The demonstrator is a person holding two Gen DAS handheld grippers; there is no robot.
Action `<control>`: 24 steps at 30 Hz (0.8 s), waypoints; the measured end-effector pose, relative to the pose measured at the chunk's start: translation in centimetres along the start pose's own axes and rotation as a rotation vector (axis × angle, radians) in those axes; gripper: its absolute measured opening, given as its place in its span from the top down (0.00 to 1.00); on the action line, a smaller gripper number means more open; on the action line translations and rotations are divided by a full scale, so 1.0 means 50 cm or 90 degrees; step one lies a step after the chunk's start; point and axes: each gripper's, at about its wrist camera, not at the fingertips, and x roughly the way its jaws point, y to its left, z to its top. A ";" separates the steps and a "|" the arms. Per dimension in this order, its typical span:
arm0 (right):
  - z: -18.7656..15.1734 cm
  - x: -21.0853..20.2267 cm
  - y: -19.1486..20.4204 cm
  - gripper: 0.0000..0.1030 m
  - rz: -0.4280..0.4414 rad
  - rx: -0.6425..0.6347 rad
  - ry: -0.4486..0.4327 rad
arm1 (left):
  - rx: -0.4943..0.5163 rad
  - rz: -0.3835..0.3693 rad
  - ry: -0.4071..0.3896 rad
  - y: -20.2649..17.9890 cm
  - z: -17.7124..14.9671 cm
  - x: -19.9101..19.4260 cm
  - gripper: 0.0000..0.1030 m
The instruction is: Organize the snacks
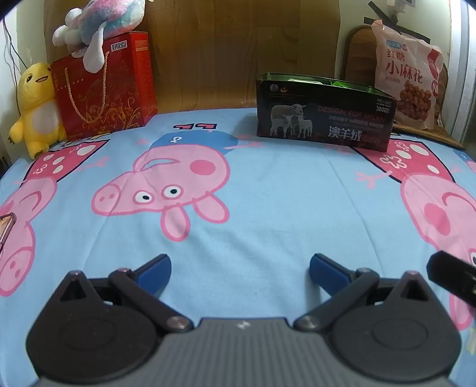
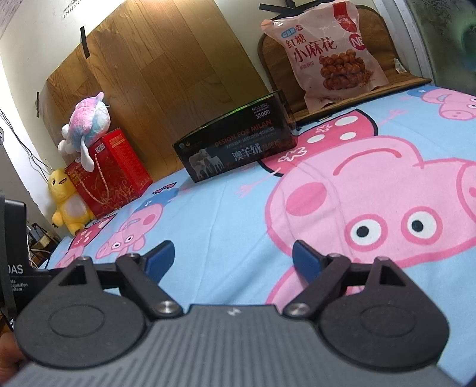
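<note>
Upright, glossy pink snack bag (image 2: pixel 327 56) leaning on a woven mat (image 2: pixel 383 38) at the bed's far edge, long black cardboard box (image 1: pixel 324 116) lying crosswise just beside it, perhaps green packets inside, soft cartoon-pig bedsheet (image 1: pixel 267 208), left gripper (image 1: pixel 239 272) and right gripper (image 2: pixel 232 259) both spread wide, empty.

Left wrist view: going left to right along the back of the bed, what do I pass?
Yellow plush toy → red gift bag, pastel plush on top of it → dark open box → pink snack bag.
</note>
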 end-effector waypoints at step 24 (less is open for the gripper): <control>0.005 0.008 0.030 0.14 -0.083 -0.019 0.000 | 0.018 -0.041 -0.027 0.017 -0.005 0.006 0.00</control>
